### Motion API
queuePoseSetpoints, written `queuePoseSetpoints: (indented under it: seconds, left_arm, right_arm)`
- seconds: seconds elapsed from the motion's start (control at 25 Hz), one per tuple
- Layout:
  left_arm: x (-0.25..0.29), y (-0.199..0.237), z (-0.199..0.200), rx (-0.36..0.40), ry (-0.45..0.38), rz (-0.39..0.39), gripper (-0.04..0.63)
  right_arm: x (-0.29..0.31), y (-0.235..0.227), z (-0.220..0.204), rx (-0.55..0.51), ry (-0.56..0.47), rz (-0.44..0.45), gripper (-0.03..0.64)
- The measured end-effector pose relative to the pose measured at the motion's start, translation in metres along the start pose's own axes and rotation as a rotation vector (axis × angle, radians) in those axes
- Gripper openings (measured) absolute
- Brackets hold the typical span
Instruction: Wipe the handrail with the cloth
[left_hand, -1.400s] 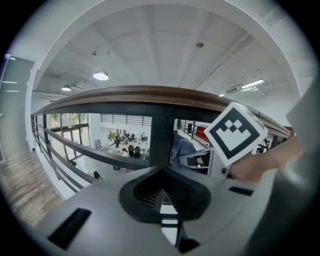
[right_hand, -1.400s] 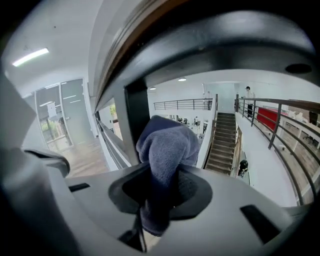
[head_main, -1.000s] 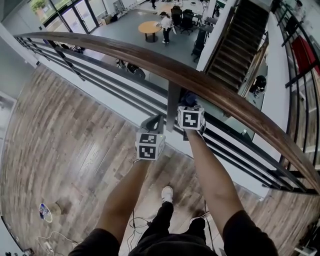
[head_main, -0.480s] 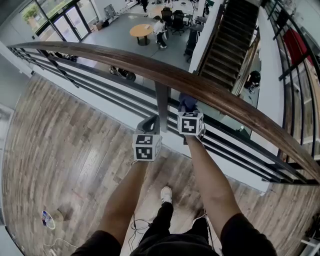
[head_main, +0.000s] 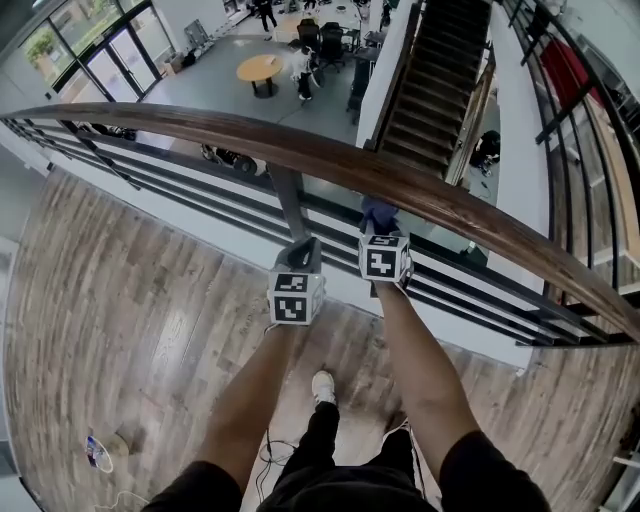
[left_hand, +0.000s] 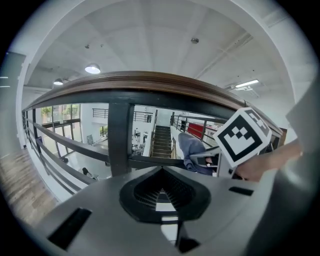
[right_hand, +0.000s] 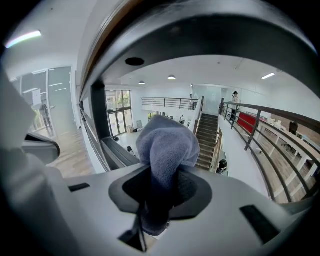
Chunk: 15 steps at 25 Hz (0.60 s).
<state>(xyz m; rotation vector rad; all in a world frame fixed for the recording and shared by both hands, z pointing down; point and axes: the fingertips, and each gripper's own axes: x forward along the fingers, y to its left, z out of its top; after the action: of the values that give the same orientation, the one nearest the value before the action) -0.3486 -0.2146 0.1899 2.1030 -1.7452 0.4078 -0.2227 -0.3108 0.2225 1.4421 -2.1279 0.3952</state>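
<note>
The brown wooden handrail (head_main: 330, 160) curves across the head view from the left edge to the lower right. My right gripper (head_main: 381, 228) is shut on a blue-grey cloth (head_main: 378, 212), and the cloth sits just under the rail's near edge. In the right gripper view the cloth (right_hand: 167, 145) bulges out between the jaws, with the rail's underside (right_hand: 200, 30) close overhead. My left gripper (head_main: 305, 256) is lower and to the left, next to a black post (head_main: 288, 210). It is shut with nothing in it and points at the handrail (left_hand: 150, 80).
Black horizontal bars (head_main: 170, 180) run below the rail. Beyond them is a drop to a lower floor with a staircase (head_main: 420, 90) and a round table (head_main: 258, 68). I stand on a wooden plank floor (head_main: 130, 300); a cable (head_main: 275, 450) and a small object (head_main: 97, 452) lie on it.
Both grippers have shifted to the right along the rail, so the black post now sits further left of them. The cloth stays clamped in the right gripper.
</note>
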Motion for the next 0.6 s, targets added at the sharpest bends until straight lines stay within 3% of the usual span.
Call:
queuePoseSetpoints:
  seconds: [0.6]
  left_arm:
    - [0.031, -0.142, 0.002, 0.029, 0.029, -0.107, 0.003]
  right_arm:
    - [-0.063, -0.136, -0.049, 0.017, 0.011, -0.082, 0.089]
